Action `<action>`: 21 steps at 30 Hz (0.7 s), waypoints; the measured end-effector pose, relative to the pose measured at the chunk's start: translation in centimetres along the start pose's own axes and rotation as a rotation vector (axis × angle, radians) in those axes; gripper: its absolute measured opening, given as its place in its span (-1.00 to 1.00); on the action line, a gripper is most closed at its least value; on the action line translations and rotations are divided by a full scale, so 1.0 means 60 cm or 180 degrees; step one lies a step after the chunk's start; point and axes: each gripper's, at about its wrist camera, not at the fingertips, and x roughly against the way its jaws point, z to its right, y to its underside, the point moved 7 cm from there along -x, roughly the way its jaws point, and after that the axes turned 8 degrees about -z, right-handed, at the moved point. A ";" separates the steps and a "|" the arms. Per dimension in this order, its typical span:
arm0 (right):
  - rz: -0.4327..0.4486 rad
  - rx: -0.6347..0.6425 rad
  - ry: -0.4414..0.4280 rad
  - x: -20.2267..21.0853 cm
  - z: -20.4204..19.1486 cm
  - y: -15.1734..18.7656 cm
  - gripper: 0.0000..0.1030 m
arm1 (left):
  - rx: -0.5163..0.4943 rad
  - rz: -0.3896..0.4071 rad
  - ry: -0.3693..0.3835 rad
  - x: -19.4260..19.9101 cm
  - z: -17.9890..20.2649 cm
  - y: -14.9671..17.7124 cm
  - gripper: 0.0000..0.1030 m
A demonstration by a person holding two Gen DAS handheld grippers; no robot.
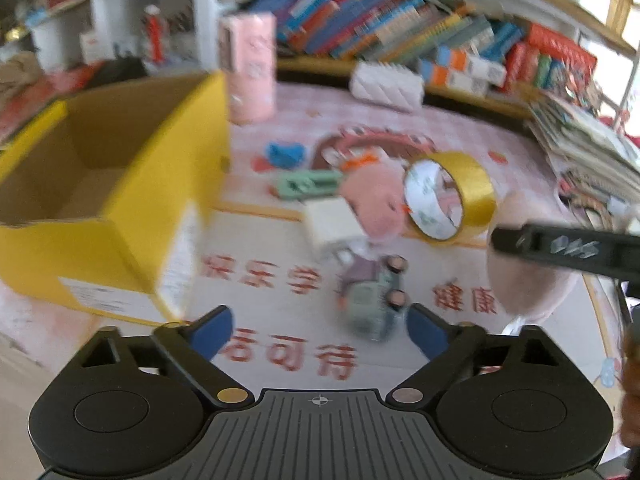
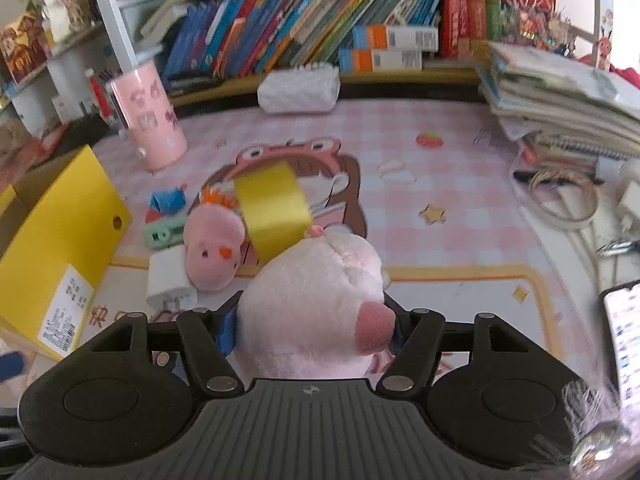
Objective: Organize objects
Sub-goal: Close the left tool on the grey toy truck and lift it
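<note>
Right now the right gripper point(image 2: 310, 330) pinches a pale pink plush toy point(image 2: 320, 304) between its blue pads, probably to carry it to the open yellow cardboard box point(image 1: 100, 216) at the left, which looks empty. Left gripper point(image 1: 320, 336) has fingers spread wide w/ nothing between them, hovering above a small grey-green toy point(image 1: 370, 304), maybe its next pick. Still loose on the pink checked cartoon mat point(image 2: 460, 208): a roll of yellow tape point(image 1: 450, 196) standing on edge, a smaller pink plush point(image 2: 212, 248), a white adapter point(image 2: 168, 280), a green stapler-like item point(image 1: 308, 184). Behind: pink cylinder holder point(image 2: 148, 120), tissue pack point(image 2: 298, 88), shelves of books point(image 2: 280, 24), paper stack at right.
</note>
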 end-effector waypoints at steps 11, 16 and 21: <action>0.0199 0.0215 0.0050 0.044 0.036 0.003 0.24 | -0.0329 -0.0171 -0.0075 -0.076 0.062 -0.020 0.45; 0.0167 0.0240 0.0062 0.041 0.042 0.007 0.24 | -0.0325 -0.0293 -0.0083 -0.097 0.064 -0.018 0.14; 0.0153 0.0246 0.0124 0.044 0.046 0.012 0.24 | -0.0284 -0.0237 -0.0050 -0.095 0.060 -0.017 -0.18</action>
